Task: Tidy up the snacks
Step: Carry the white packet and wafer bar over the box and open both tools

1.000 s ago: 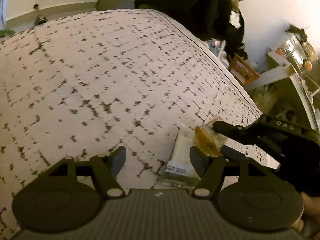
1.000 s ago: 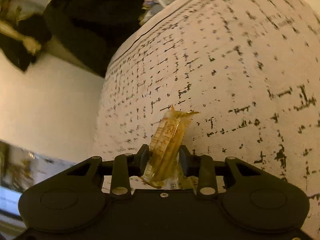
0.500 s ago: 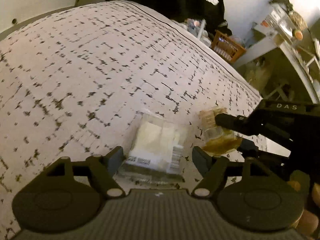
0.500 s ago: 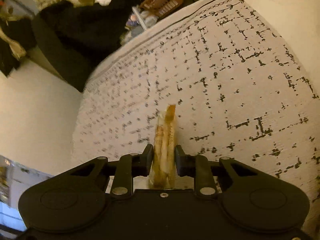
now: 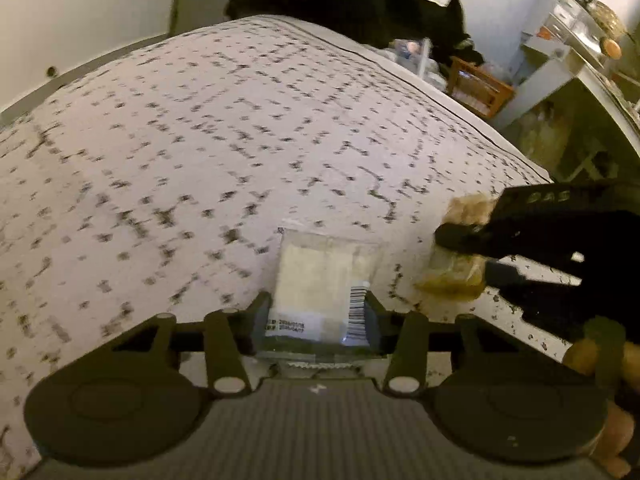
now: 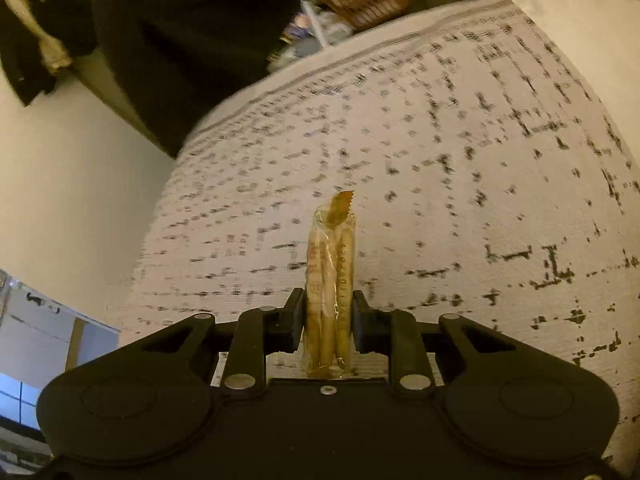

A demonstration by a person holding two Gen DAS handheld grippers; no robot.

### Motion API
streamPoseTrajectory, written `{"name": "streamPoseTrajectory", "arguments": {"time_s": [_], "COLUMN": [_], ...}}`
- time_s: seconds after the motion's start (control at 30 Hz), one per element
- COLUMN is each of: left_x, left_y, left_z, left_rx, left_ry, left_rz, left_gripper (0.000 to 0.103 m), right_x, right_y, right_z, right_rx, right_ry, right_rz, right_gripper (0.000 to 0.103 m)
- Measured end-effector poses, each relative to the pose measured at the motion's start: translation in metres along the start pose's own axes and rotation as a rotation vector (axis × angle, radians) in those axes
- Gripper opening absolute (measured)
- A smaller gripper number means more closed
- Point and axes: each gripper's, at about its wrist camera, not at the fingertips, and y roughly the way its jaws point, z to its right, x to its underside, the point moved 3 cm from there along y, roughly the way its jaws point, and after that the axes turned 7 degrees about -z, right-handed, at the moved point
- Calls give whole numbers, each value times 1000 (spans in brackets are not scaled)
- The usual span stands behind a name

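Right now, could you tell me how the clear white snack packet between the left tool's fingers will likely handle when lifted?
The white snack packet lies flat and thin, so it is probably light. Its clear film may crinkle and could slip between the pads. It looks unlikely to roll.

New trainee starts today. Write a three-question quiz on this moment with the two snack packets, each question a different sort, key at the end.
1. True or false: the right gripper holds the brown snack packet on edge between its jaws.
2. What lies between the jaws of the left gripper? A) a banana B) the white snack packet C) nothing
3. What surface is under both packets?

Key: 1 true. 2 B; the jaws have just been closing on it and now press its sides. 3 the speckled tablecloth.
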Motion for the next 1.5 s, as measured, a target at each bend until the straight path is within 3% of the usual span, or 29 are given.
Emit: {"name": "streamPoseTrajectory", "arguments": {"time_s": [0.23,0.77,1.17,1.5], "left_x": [3,11,18,14], "left_y": [-52,-183,-231,-231], "left_z": [-30,-116,-179,-216], "left_rx": [-57,-184,-249,-278], "left_ry": [-45,-143,-251,-297], "left_rz": [47,242,278,267], "left_gripper": [45,45,45,46], "right_x": [15,103,155,185], "right_y": [-16,-65,-72,-52], "right_z": [-39,-153,-218,-242], "right_rx": [-85,-321,-394,-395], "right_ry": [-91,-330,-418,-458], "right_rz": [4,-87,-113,-159], "right_gripper": [24,24,24,24]}}
